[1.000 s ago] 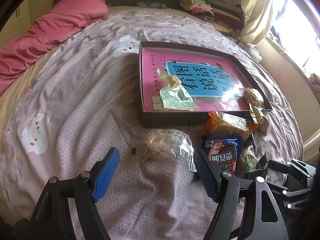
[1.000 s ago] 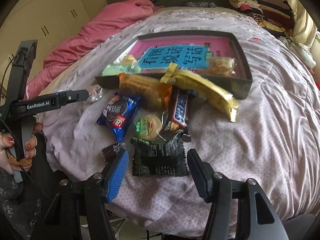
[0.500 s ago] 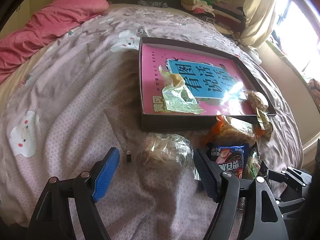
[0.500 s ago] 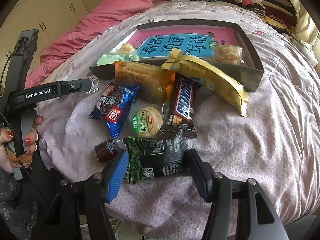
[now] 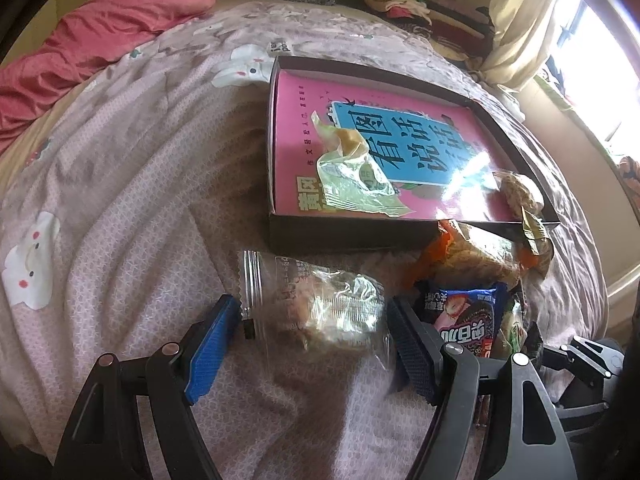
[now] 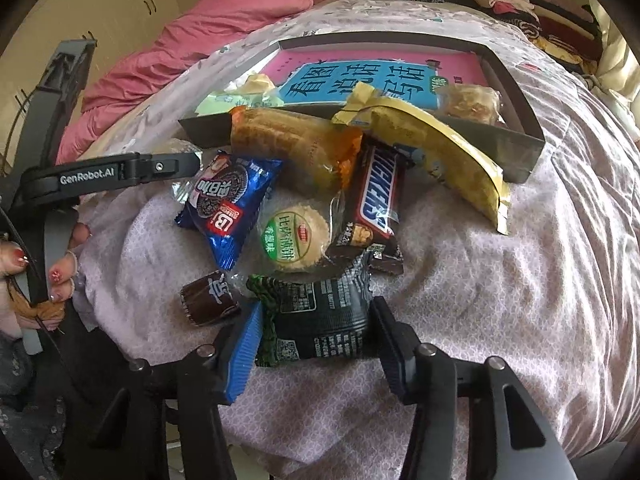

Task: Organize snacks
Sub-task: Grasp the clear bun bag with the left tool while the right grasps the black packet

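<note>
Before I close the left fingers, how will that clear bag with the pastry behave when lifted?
The clear bag looks thin and crinkled, so it will likely be floppy and sag around the pastry. Its glossy film may slip against the fingers. The pastry inside looks soft and crumbly, so a hard squeeze would probably crush it.

Bedspread [image 5: 120, 184]: pale lilac, fine print, white rabbit motifs. Quilt [image 5: 100, 36]: pink. Tray [image 5: 344, 236]: dark brown walls. Book [image 5: 400, 148]: pink cover, blue panel, black characters. Biscuit pack [image 6: 228, 204]: blue. Bar [image 6: 376, 200]: brown wrapper, blue lettering on white. Pouch [image 6: 444, 156]: yellow. Packet [image 6: 316, 316]: black, green edge. Pads [image 6: 244, 356]: blue.
</note>
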The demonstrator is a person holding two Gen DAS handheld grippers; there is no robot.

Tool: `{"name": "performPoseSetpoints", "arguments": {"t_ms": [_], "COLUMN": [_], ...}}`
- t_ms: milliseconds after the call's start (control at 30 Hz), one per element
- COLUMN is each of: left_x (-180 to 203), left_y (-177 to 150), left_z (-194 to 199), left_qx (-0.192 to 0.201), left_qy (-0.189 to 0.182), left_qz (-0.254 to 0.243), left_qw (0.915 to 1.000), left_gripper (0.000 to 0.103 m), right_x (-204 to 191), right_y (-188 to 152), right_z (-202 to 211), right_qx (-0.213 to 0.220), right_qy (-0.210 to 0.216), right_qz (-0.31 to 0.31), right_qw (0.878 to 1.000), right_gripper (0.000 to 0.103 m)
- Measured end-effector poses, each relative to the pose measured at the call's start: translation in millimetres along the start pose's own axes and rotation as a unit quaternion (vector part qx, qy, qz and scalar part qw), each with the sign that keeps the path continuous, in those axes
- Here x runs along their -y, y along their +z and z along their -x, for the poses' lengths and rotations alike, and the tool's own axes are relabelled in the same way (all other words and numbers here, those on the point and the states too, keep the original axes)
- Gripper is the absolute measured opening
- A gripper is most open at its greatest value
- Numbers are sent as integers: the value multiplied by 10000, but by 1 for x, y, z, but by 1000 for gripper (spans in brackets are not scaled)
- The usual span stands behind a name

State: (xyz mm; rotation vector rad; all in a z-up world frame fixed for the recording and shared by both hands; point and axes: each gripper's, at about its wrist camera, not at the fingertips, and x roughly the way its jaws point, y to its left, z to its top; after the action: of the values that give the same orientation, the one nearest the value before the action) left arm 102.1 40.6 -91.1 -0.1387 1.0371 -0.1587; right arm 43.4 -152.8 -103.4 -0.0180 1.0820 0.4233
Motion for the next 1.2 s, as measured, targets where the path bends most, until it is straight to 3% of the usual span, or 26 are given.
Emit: {"name": "performPoseSetpoints", "arguments": {"t_ms": [167,500,1200], "left_x": [3,18,17], "left_y": [-3,-5,2], "left_z": [-4,-5,42], "left_qx": [-40,16,582], "left_qy": [0,13,-325], "left_qz": [-71,-455,-239], "left_qw": [10000,9990,9975], "left_gripper": [75,53,49], "right_x": [7,14,35], "right_y": [1,1,9], "right_z": [8,26,55], "right_qx": [93,333,938], "right_qy": [152,180,144], "right_qz": [-165,-238,-617], "right_qw": [9997,9990,9936], "right_gripper": [44,42,41]}}
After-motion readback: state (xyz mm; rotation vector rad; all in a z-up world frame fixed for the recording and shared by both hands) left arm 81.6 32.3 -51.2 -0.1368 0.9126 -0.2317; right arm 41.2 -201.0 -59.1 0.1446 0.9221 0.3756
